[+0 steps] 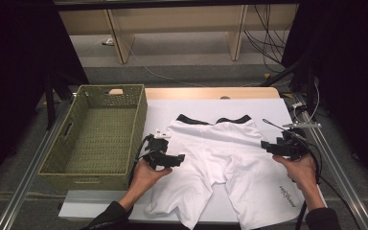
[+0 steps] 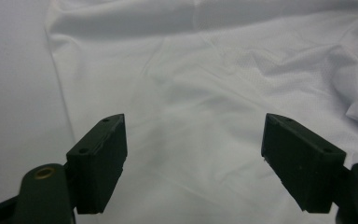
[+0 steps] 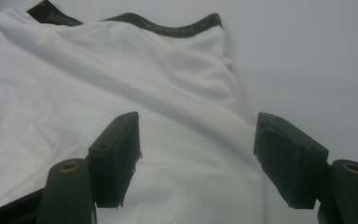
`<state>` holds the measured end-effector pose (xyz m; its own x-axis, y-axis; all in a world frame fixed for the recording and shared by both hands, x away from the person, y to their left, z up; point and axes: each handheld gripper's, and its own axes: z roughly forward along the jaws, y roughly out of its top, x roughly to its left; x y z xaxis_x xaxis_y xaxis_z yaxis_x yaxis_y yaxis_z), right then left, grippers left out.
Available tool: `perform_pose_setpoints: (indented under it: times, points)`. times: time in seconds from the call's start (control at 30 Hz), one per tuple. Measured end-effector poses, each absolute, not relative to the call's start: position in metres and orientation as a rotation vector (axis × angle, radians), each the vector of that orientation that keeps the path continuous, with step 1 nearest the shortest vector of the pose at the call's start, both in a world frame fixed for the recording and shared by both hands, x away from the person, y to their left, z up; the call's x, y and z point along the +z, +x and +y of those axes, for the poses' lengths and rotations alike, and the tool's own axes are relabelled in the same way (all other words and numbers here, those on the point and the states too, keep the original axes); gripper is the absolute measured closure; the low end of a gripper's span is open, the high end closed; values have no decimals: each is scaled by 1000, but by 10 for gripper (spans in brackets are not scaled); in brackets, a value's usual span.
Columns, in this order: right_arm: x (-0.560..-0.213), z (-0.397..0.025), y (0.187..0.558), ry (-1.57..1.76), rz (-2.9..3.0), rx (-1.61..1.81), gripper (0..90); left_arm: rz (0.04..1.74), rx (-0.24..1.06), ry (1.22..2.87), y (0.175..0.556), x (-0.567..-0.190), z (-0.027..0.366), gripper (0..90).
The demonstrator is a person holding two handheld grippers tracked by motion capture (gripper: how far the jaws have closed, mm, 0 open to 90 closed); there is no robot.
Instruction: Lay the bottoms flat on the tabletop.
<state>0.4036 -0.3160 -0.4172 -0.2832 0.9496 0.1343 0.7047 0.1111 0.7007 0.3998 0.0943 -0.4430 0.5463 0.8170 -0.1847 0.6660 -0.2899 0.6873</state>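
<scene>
1. White shorts [image 1: 225, 158] lie spread flat on the white table sheet [image 1: 273, 108], dark waistband [image 1: 213, 120] at the far end, both legs running toward the person; long axis near-to-far

2. Left gripper [image 1: 175, 159] sits at the shorts' left edge, about hip height, pointing inward across the cloth. In the left gripper view its jaws stand wide apart with nothing between them; the fabric [image 2: 205, 116] lies below and ahead, its outer hem line off to the left

3. Right gripper [image 1: 268, 146] sits at the shorts' right edge, also pointing inward. In the right gripper view the jaws are spread wide and hold nothing; the right side seam [image 3: 242, 116] runs between them up to the waistband [image 3: 168, 29]

4. Key relation: each gripper flanks its own side of the garment, roughly level with the other, so both are about equally near; the cloth lies inward from each. Judgement: the coming move is a pinch of both side edges, likely for a fold

5. Woven basket [image 1: 98, 134] stands just left of the sheet, apart from the shorts

6. Hard to make out: whether the jaw tips already touch cloth; the leg hems at the near edge are partly cut off; small print on the right leg [image 1: 287, 195] is unreadable
</scene>
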Motion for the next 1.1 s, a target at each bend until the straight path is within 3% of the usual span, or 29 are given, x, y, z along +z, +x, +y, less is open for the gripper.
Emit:
perform_pose_setpoints:
  times: [0.5, 1.1]
  points:
    - [-394, -250, 377, 1400, 2144, 1088, 283, 1169, 264, 2024, 374, -434, 106, 200]
    - [-400, -176, 403, 1283, 2267, 1151, 267, 1186, 241, 2030, 336, -444, 125, 193]
